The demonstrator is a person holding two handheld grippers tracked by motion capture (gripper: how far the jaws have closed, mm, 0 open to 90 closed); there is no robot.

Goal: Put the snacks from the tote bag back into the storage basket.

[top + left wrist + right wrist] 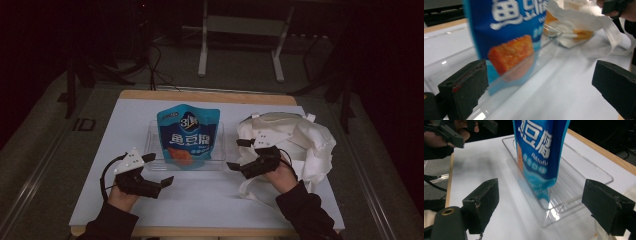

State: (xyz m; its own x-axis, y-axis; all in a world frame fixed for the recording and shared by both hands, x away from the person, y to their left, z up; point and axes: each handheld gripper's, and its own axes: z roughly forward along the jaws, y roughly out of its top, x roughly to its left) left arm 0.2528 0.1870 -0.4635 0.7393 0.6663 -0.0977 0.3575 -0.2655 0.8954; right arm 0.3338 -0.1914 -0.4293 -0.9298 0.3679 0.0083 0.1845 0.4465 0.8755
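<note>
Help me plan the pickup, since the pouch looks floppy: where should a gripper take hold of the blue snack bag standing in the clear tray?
Probably the flat top seam of the blue snack bag, from above: it stands upright in the clear tray, whose walls guard its base. The left gripper is open beside it.

Printed in large white Chinese characters on the blue snack bag (188, 136), centre of the high view: 鱼豆腐. Above them, a round logo reading "31". Lower on the bag (541, 152) in the right gripper view, smaller: "Fishtofu", with unreadable characters beside it.
</note>
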